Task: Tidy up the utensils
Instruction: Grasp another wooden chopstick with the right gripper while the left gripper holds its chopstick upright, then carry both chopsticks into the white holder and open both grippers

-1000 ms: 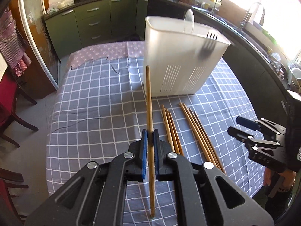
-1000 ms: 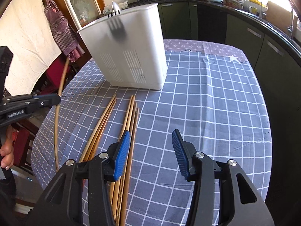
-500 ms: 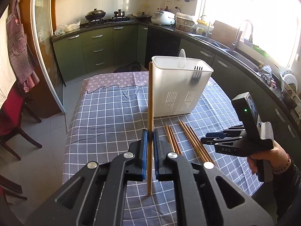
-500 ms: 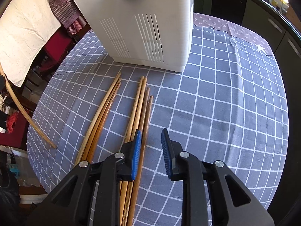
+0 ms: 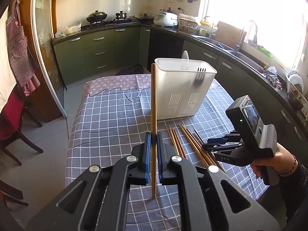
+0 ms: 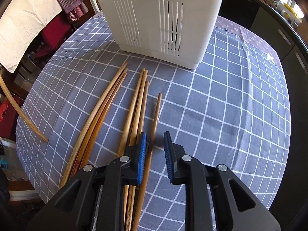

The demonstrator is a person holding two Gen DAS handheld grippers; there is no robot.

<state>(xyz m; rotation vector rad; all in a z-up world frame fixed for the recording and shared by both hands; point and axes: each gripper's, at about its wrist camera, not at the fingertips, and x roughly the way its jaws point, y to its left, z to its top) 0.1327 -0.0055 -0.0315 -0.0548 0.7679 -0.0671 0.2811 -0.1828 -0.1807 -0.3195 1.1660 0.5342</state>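
Note:
My left gripper (image 5: 153,134) is shut on a long wooden chopstick (image 5: 153,96), held nearly upright above the checked tablecloth (image 5: 111,119); the same stick (image 6: 19,113) shows at the far left of the right wrist view. Behind it stands the white slotted utensil holder (image 5: 182,88) (image 6: 163,19) with a spoon (image 5: 185,57) and a fork (image 5: 200,73) inside. My right gripper (image 6: 155,146) (image 5: 207,143) points down at several chopsticks (image 6: 107,105) lying on the cloth. Its jaws stand a narrow gap apart, with a single chopstick (image 6: 156,111) lying between them against the left pad.
A hand (image 5: 275,159) holds the right gripper at the table's right side. A red chair (image 5: 11,115) stands off the table's left edge. Green cabinets (image 5: 96,53) and a counter run behind and along the right. Bare cloth (image 6: 221,105) lies right of the chopsticks.
The left gripper raised its chopstick to nearly upright. The right gripper narrowed its jaws and dropped close to the chopsticks; one stick now lies apart from the bundle, between the jaws.

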